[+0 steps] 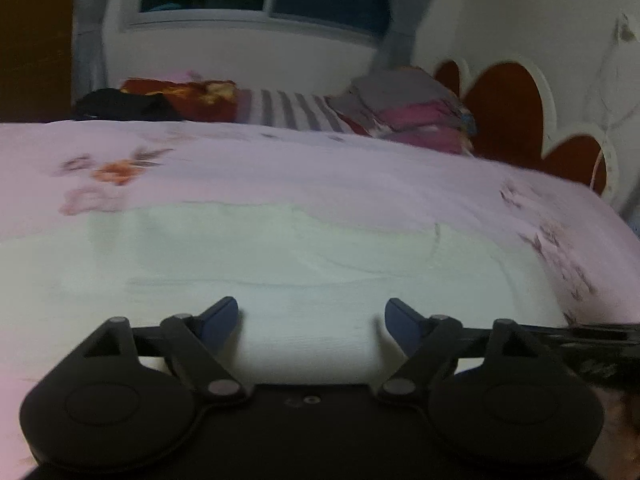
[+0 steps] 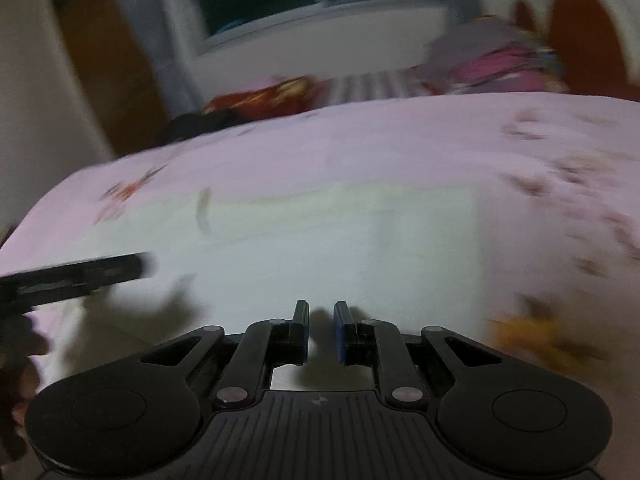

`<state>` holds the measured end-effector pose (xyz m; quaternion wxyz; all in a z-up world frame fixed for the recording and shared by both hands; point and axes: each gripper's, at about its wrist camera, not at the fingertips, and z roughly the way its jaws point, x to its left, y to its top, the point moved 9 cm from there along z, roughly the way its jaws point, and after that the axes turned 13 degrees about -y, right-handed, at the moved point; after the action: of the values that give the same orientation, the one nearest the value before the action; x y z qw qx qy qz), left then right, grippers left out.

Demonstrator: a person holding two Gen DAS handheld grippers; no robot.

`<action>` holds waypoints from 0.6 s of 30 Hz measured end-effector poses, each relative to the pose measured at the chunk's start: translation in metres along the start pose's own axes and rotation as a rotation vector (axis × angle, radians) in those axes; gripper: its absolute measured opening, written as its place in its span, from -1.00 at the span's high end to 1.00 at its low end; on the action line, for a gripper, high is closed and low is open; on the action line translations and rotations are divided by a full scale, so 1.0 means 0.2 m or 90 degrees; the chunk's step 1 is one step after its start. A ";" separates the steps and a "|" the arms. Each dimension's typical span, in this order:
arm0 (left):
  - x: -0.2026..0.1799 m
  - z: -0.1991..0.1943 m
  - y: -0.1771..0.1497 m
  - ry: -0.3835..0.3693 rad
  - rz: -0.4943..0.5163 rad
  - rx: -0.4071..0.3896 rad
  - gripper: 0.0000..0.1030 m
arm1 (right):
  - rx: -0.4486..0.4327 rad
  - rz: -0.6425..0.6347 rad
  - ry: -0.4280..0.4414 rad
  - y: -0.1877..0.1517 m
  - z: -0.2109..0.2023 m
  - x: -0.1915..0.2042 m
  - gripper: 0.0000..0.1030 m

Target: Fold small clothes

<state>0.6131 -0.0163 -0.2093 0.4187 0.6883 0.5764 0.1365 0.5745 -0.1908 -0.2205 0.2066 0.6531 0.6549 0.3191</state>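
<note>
While my left tongs (image 1: 312, 316) stand wide apart with nothing between them, the pale green garment (image 1: 256, 256) lies flat on the bed (image 1: 360, 164) right under their tips, so I judge it was laid out smooth for folding. Beyond the garment's far edge the pink sheet runs bare up to the pile of clothes (image 1: 404, 108) by the headboard (image 1: 504, 112); its right edge also has open sheet beside it.

From the right wrist, my right tongs (image 2: 321, 330) are nearly closed, a narrow gap showing, and grip nothing; they hover over the garment's (image 2: 340, 240) near part. Left of the garment's middle the other tool (image 2: 80, 274) reaches in. Right of the garment lies something yellow (image 2: 532, 334), too blurred to name.
</note>
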 end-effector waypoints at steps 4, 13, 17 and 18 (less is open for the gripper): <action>-0.01 0.08 -0.02 0.024 0.015 0.032 -0.45 | -0.006 -0.018 -0.001 0.06 0.09 0.01 0.73; 0.28 -0.01 -0.01 0.105 0.038 0.039 -0.57 | 0.021 0.087 -0.140 0.33 0.33 -0.49 0.73; 0.27 -0.03 -0.01 0.111 0.028 0.037 -0.50 | 0.029 0.092 -0.147 0.29 0.30 -0.49 0.73; 0.26 -0.06 0.00 0.112 0.024 0.029 -0.48 | 0.032 0.094 -0.147 0.28 0.28 -0.50 0.73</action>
<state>0.6207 0.0364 -0.2185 0.3482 0.6937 0.6008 0.1914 0.6590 -0.2850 -0.2368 0.2403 0.7370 0.5843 0.2400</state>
